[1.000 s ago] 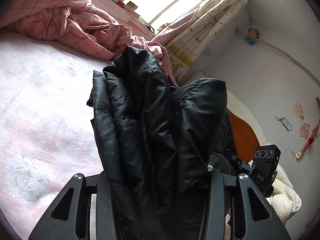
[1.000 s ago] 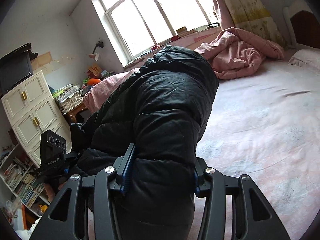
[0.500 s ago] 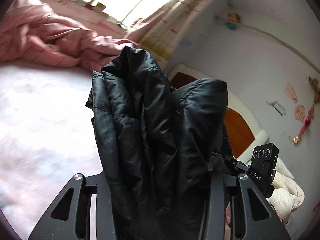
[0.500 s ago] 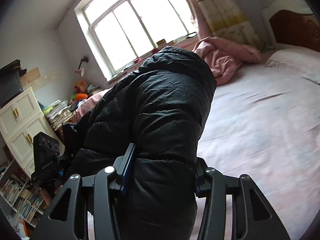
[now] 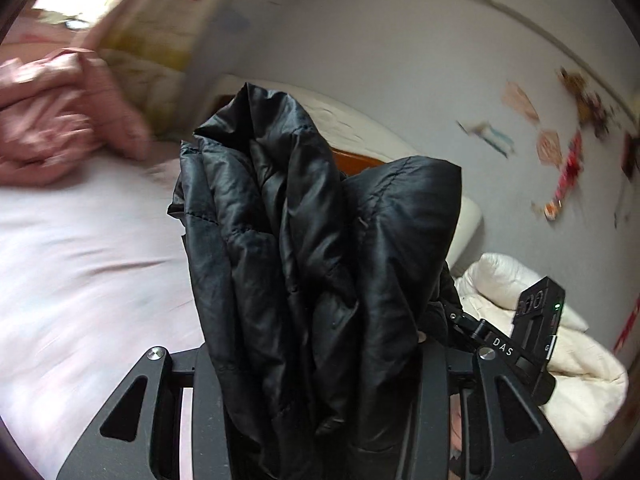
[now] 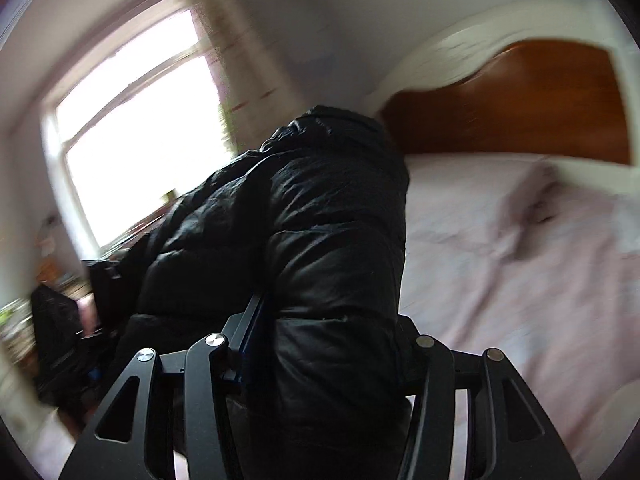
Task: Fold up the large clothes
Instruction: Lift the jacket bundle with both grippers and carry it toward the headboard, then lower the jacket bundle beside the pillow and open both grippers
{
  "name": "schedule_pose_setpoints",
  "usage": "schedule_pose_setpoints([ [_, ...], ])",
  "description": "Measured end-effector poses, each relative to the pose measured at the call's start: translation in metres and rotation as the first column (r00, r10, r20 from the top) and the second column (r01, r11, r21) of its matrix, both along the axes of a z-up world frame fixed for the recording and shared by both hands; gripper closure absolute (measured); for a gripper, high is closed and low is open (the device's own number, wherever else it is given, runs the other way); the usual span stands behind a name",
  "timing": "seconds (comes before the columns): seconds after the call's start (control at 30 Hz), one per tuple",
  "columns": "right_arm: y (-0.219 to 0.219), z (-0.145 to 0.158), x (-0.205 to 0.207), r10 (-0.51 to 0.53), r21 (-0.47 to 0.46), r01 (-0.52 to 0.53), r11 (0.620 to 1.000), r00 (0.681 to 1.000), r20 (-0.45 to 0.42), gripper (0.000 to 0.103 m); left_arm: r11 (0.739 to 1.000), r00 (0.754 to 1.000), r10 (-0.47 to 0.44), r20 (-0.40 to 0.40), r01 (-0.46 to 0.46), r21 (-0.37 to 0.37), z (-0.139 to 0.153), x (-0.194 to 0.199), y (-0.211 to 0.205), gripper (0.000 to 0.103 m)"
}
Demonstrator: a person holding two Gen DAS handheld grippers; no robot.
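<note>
Black quilted jacket bunched between the clamped fingers of left gripper and right gripper; above the bed, no fold yet laid.

A bed with a pale pink sheet fills the lower left of the left wrist view, blurred. A rumpled pink quilt lies heaped at its far side, beside a pale floral curtain. A cream duvet is bunched at the lower right. Paper decorations are stuck on the grey-white wall. In the right wrist view, a bright window sits at the left and a white-framed wooden headboard stands at the head of the bed.
</note>
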State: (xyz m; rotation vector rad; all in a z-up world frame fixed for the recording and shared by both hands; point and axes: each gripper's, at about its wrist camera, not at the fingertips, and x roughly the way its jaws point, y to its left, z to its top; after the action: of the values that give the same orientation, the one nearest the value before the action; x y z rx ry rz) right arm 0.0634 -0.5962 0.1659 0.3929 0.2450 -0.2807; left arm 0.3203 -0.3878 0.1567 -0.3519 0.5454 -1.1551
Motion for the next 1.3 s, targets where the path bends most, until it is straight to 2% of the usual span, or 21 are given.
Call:
schedule_pose_setpoints([
  [0.03, -0.013, -0.002, -0.001, -0.054, -0.014, 0.054, 0.998, 0.999, -0.002, 0.051, 0.999, 0.999, -0.028, -0.024, 0.027, -0.022, -0.006, 0.010, -0.022, 0.062],
  [0.1, -0.041, -0.010, -0.004, -0.173, -0.029, 0.173, 0.985, 0.985, -0.005, 0.051, 0.990, 0.986, -0.096, -0.140, 0.080, -0.117, -0.030, 0.033, -0.061, 0.063],
  [0.17, -0.063, -0.025, -0.012, -0.305, -0.003, 0.305, 0.952, 0.952, -0.018, 0.051, 0.982, 0.964, -0.141, -0.227, 0.106, -0.157, -0.060, 0.054, -0.099, 0.063],
  [0.27, -0.088, -0.051, -0.001, -0.417, -0.097, 0.412, 0.906, 0.908, -0.040, 0.051, 0.987, 0.955, -0.140, -0.262, 0.114, -0.112, -0.108, 0.076, -0.151, 0.062],
  [0.33, -0.115, -0.070, 0.016, -0.469, -0.111, 0.458, 0.882, 0.875, -0.121, 0.051, 0.990, 0.939, -0.143, -0.314, 0.139, -0.037, -0.144, 0.088, -0.178, 0.062],
  [0.37, -0.126, -0.082, 0.023, -0.483, -0.090, 0.474, 0.876, 0.858, -0.175, 0.051, 0.989, 0.929, -0.128, -0.347, 0.147, 0.030, -0.166, 0.097, -0.187, 0.056],
  [0.4, -0.134, -0.092, 0.031, -0.477, -0.075, 0.474, 0.877, 0.847, -0.235, 0.050, 0.987, 0.912, -0.084, -0.402, 0.131, 0.092, -0.181, 0.105, -0.192, 0.050],
  [0.43, -0.142, -0.104, 0.038, -0.453, -0.049, 0.461, 0.886, 0.839, -0.302, 0.047, 0.989, 0.865, -0.088, -0.494, 0.134, 0.058, -0.192, 0.118, -0.189, 0.047],
  [0.47, -0.146, -0.110, 0.041, -0.454, -0.042, 0.467, 0.883, 0.829, -0.326, 0.043, 0.990, 0.854, -0.106, -0.509, 0.137, 0.022, -0.191, 0.122, -0.182, 0.043],
  [0.5, -0.143, -0.110, 0.043, -0.478, -0.070, 0.484, 0.873, 0.814, -0.331, 0.038, 0.990, 0.887, -0.077, -0.455, 0.121, 0.068, -0.184, 0.120, -0.179, 0.037],
  [0.53, -0.141, -0.109, 0.044, -0.491, -0.098, 0.489, 0.867, 0.805, -0.333, 0.035, 0.986, 0.932, -0.009, -0.363, 0.067, 0.149, -0.174, 0.112, -0.177, 0.023],
  [0.57, -0.136, -0.109, 0.045, -0.517, -0.138, 0.501, 0.854, 0.789, -0.332, 0.030, 0.979, 0.954, 0.025, -0.299, 0.037, 0.200, -0.168, 0.105, -0.177, 0.018],
  [0.7, -0.107, -0.104, 0.042, -0.599, -0.249, 0.546, 0.800, 0.751, -0.276, 0.023, 0.972, 0.981, 0.040, -0.189, 0.006, 0.236, -0.153, 0.091, -0.164, 0.016],
  [0.8, -0.083, -0.097, 0.031, -0.668, -0.305, 0.602, 0.738, 0.717, -0.202, 0.016, 0.977, 0.992, 0.078, -0.097, -0.057, 0.207, -0.135, 0.078, -0.130, 0.016],
  [0.87, -0.064, -0.092, 0.013, -0.673, -0.304, 0.615, 0.728, 0.726, -0.142, 0.016, 0.978, 0.993, 0.119, 0.013, -0.120, 0.173, -0.116, 0.062, -0.093, 0.026],
  [0.9, -0.052, -0.087, 0.005, -0.649, -0.289, 0.598, 0.748, 0.750, -0.127, 0.016, 0.974, 0.988, 0.133, 0.081, -0.145, 0.176, -0.102, 0.053, -0.075, 0.026],
  [1.0, -0.013, -0.062, -0.015, -0.509, -0.224, 0.488, 0.843, 0.860, -0.043, 0.014, 0.948, 0.932, 0.219, 0.289, -0.273, 0.163, -0.050, 0.017, 0.001, 0.024],
  [1.07, 0.022, -0.052, -0.025, -0.430, -0.204, 0.424, 0.882, 0.903, 0.013, 0.011, 0.926, 0.880, 0.281, 0.382, -0.353, 0.133, -0.015, -0.011, 0.052, 0.017],
  [1.17, 0.078, -0.038, -0.038, -0.349, -0.202, 0.353, 0.913, 0.935, 0.058, 0.000, 0.879, 0.806, 0.383, 0.451, -0.468, 0.090, 0.022, -0.049, 0.127, 0.011],
  [1.27, 0.140, -0.018, -0.036, -0.217, -0.143, 0.227, 0.963, 0.973, 0.078, 0.000, 0.831, 0.725, 0.455, 0.517, -0.554, 0.046, 0.046, -0.087, 0.185, 0.005],
  [1.3, 0.153, -0.010, -0.031, -0.177, -0.141, 0.185, 0.973, 0.982, 0.068, 0.000, 0.826, 0.708, 0.466, 0.531, -0.564, 0.027, 0.051, -0.094, 0.198, 0.004],
])
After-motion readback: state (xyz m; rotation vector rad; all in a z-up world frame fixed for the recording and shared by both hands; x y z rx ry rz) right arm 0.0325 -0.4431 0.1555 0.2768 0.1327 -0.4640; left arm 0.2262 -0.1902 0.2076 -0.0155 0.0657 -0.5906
